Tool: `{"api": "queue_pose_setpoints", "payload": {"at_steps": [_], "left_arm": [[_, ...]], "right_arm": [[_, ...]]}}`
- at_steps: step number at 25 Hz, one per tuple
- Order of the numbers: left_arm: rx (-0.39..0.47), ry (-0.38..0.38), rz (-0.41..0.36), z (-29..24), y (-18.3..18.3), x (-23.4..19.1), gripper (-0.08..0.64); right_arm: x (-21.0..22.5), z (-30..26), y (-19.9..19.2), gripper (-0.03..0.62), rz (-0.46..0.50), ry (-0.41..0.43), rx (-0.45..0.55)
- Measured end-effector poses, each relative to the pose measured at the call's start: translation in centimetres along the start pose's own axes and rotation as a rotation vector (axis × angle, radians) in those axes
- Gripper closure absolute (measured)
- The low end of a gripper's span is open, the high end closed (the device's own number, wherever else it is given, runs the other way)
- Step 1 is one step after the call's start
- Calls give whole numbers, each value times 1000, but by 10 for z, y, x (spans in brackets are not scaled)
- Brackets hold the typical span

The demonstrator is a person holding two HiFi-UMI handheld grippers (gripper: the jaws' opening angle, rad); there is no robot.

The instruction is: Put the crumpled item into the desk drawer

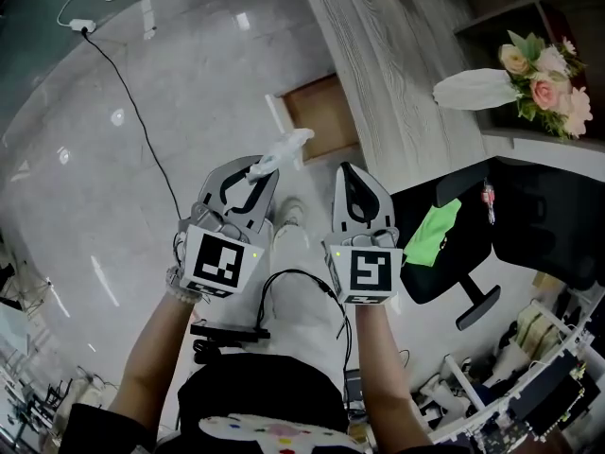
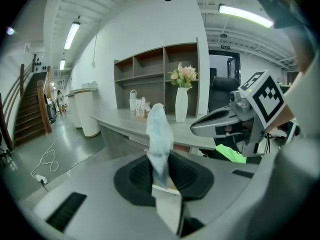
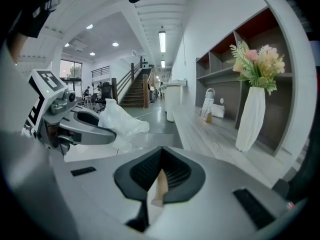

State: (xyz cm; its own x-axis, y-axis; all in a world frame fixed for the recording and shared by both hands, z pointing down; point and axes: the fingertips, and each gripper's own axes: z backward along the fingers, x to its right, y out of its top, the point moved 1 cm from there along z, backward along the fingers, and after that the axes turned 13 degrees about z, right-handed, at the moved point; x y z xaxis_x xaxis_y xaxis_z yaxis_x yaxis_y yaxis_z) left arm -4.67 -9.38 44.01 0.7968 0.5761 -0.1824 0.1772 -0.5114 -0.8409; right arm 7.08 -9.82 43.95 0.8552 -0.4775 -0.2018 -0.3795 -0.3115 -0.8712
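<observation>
The left gripper has its jaws nearly together, pinching the crumpled item, a pale wad that sticks out past the fingertips along the gripper's own line. The open desk drawer juts from the long edge of the desk, just ahead and slightly right of the wad's tip, lower down. The right gripper, jaws closed on nothing, hangs alongside. Bare floor lies left of the drawer; a short forward-down reach looks enough

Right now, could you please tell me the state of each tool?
Left tool: closed on the crumpled white plastic item.
Right tool: closed, holding nothing.
</observation>
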Motion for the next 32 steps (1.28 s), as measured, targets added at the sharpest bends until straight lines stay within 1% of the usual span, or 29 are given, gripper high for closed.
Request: {"api": "queue_pose_setpoints", "payload": {"at_steps": [3, 6, 9, 16, 24, 32], "left_arm": [[-14, -8, 3, -13, -12, -5, 491], [-28, 2, 10, -24, -25, -12, 491], [-38, 8, 24, -37, -37, -19, 491], [-82, -6, 37, -65, -66, -27, 491], [-116, -8, 53, -96, -85, -39, 491], [-166, -35, 53, -131, -102, -40, 489]], "right_arm": [[-7, -8, -6, 589, -1, 7, -7], [-15, -16, -12, 591, -19, 23, -11], [-17, -23, -21, 589, -25, 19, -14], [-18, -36, -43, 589, -21, 11, -32], [-27, -47, -60, 589, -18, 21, -53], [-24, -57, -74, 589, -8, 13, -78]]}}
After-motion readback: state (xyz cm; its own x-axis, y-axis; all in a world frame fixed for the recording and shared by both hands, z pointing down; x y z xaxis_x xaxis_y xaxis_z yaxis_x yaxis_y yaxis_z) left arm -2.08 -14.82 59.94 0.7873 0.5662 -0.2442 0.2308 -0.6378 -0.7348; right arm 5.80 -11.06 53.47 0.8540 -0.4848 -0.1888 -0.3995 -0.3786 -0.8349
